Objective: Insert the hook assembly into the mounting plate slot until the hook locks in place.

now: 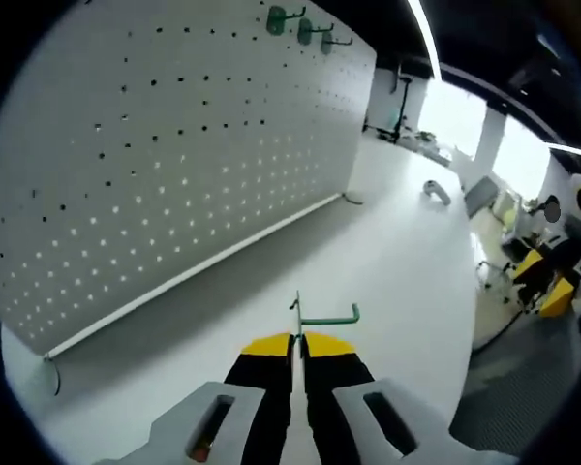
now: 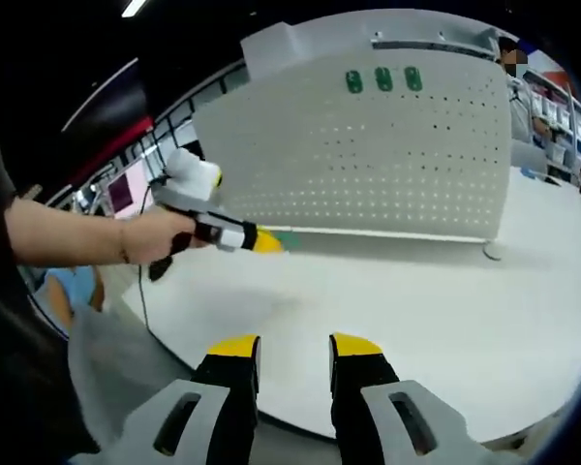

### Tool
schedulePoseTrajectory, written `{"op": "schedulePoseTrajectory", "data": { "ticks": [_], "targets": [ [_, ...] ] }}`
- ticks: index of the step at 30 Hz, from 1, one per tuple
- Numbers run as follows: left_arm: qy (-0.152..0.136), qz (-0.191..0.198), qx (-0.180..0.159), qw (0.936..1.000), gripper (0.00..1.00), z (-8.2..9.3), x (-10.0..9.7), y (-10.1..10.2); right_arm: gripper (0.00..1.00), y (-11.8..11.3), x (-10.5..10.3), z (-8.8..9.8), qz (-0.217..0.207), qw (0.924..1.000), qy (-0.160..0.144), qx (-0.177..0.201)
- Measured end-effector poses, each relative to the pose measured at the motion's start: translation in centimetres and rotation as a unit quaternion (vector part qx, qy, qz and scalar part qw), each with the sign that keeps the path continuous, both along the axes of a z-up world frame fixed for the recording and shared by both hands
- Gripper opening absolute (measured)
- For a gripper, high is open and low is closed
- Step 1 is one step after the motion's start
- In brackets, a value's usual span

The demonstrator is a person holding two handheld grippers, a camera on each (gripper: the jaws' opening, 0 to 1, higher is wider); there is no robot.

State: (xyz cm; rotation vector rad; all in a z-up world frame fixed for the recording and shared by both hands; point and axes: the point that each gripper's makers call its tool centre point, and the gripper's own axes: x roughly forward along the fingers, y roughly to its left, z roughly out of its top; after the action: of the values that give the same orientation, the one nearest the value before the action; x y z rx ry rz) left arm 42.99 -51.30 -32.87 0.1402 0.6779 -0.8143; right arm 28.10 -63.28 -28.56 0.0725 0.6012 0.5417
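The left claw (image 1: pixel 297 341) is clenched on a green hook (image 1: pixel 321 317), which is pinched between the yellow tips. The hook's short stem is seen rising just above the tips, and its long arm is laid out sideways to the right in the left gripper view, roughly level with the white counter (image 1: pixel 397 242) below it.

Out from the claw, the pegboard (image 1: pixel 174 155) is met ahead and to the left, stood upright on the counter and well apart from the hook. Its rows of holes are faced toward the claw. Three green hooks (image 1: pixel 300 27) are already hung near its top far corner, so the free holes beside or below them are judged to be the target. The held hook's stem must be turned to meet the board face squarely before it is pushed in; the arm now lies along the board, not toward it.

The right claw (image 2: pixel 294 354) is released, with a clear gap between its tips and nothing held, and it is kept back over the counter's near edge (image 2: pixel 271 412). In the right gripper view the left claw (image 2: pixel 268 242) is seen nearer the board, held in a hand (image 2: pixel 150 237).

The left hand is therefore judged the one placed to make the insertion.
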Motion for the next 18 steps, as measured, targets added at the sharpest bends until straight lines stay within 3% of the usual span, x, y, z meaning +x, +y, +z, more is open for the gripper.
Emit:
{"op": "schedulePoseTrajectory", "data": {
  "ticks": [9, 18],
  "targets": [
    [-0.012, 0.018, -0.020, 0.9996, 0.03, 3.1, -1.8, 2.0, 0.27, 1.8, -0.4, 0.2, 0.019, 0.9998, -0.004, 0.008],
    [-0.036, 0.007, -0.023, 0.9991, 0.03, 5.5, -3.4, 1.5, 0.27, 2.6, -0.5, 0.6, 0.035, 0.9993, -0.010, 0.009]
  ]
}}
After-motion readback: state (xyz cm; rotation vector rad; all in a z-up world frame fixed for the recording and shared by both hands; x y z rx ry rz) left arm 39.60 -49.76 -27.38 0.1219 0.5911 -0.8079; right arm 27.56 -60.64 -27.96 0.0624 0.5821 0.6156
